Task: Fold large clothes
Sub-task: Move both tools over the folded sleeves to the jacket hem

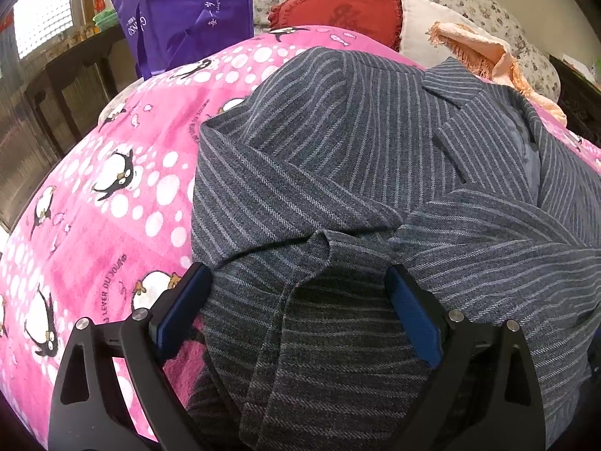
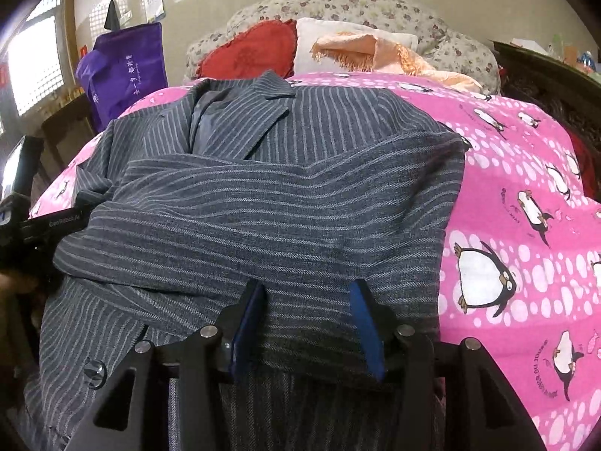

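A grey striped jacket (image 1: 338, 143) lies on a pink penguin blanket (image 1: 112, 188), collar toward the pillows, both sleeves folded across its front. My left gripper (image 1: 298, 282) is open, its blue pads straddling a raised fold of the jacket's lower left part. In the right wrist view the jacket (image 2: 263, 195) fills the middle, with one sleeve laid across the chest. My right gripper (image 2: 308, 293) is open over the near edge of that sleeve, cloth between the pads. The left gripper's body shows at the left edge (image 2: 22, 221).
A purple bag (image 1: 188, 11) stands at the bed's far left. A red heart cushion (image 1: 338, 11), a white pillow, an orange scarf (image 1: 484, 52) and a floral pillow (image 2: 338, 7) lie behind the jacket. Dark wooden furniture (image 1: 64, 86) stands left of the bed.
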